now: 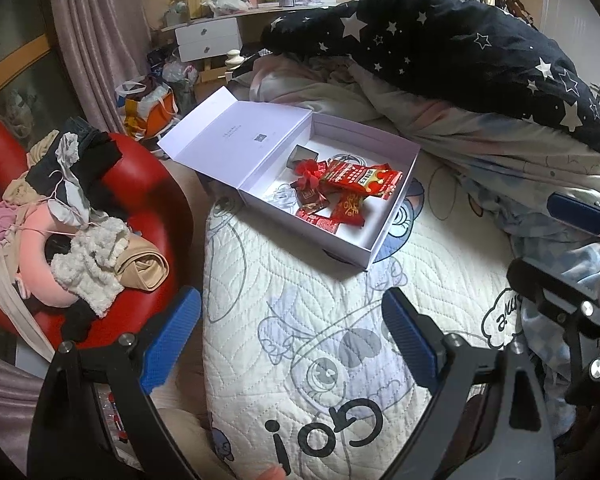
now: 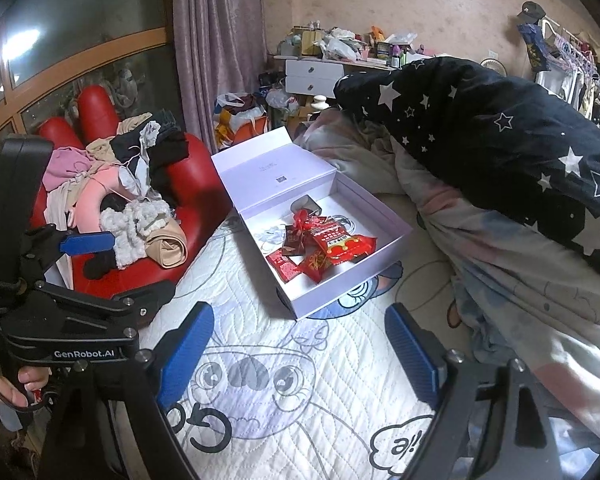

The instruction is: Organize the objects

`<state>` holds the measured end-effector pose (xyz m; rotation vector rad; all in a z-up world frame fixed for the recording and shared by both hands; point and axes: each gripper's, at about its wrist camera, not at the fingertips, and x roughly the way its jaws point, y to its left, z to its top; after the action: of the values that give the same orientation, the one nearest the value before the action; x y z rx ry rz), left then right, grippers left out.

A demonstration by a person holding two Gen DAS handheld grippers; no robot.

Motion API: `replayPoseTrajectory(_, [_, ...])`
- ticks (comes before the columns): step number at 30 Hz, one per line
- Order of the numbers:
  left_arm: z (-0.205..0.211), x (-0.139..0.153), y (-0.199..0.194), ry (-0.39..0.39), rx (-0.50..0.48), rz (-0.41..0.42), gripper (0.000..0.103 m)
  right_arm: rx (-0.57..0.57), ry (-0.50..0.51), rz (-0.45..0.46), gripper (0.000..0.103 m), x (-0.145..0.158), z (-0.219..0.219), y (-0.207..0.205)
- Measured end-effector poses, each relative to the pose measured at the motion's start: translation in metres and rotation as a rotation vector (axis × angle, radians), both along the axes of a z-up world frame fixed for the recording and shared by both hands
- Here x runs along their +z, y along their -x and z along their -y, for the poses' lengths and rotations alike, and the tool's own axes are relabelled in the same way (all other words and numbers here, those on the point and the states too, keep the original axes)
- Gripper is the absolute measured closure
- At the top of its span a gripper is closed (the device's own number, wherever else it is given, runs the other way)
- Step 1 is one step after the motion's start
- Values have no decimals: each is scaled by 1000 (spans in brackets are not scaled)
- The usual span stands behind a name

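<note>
Open white cardboard box (image 1: 384, 240) with hinged lid flat back, holding red foil snack packets (image 1: 352, 188), on white quilted cartoon-print bedspread (image 1: 300, 280). Well ahead of left gripper (image 1: 292, 340) and right gripper (image 2: 300, 352), both spread wide, empty. Beside, red chair (image 1: 140, 184) heaped with clothes.

Soft, even daylight, both views sharp, strong fisheye bending and black vignette at the edges.

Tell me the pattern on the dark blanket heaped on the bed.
White stars on the black blanket, clearest in the right wrist view.
</note>
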<state>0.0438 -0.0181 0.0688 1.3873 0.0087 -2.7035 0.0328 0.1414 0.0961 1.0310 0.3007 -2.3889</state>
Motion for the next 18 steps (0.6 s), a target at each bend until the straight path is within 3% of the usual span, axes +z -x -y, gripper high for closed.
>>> replayPoseTrajectory(18, [-4,-1,-2,4,-17,5,11,-3,-5,7,15,-2,-1,-1])
